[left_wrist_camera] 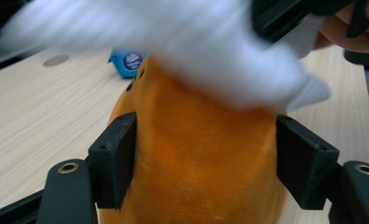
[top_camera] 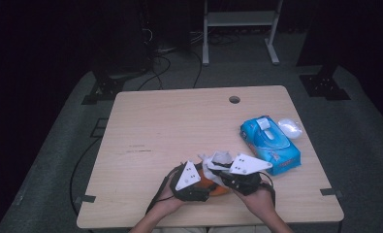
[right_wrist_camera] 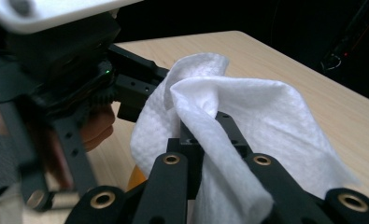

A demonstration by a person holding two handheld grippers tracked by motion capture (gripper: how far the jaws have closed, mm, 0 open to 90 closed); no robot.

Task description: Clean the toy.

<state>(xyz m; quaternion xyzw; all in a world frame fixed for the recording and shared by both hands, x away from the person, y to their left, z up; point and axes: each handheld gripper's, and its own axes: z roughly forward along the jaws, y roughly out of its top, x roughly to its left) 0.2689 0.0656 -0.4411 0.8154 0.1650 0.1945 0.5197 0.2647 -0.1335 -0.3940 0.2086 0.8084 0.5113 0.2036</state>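
Wooden table (top_camera: 169, 126) with wipes pack (top_camera: 270, 144)

A lab or recording room, by the look of it — a bare wooden bench (top_camera: 179, 126) on grey carpet (top_camera: 363, 126), black walls, loose cables (top_camera: 160, 68) and a white metal stand frame (top_camera: 240, 29) behind — no home furnishings.

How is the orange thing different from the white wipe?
The orange thing is smooth and rounded; the white wipe is thin, crumpled and dimpled. The orange thing sits between the left gripper fingers; the white wipe is pinched in the shut right gripper. The wipe lies over the orange thing. Both are held above the table.
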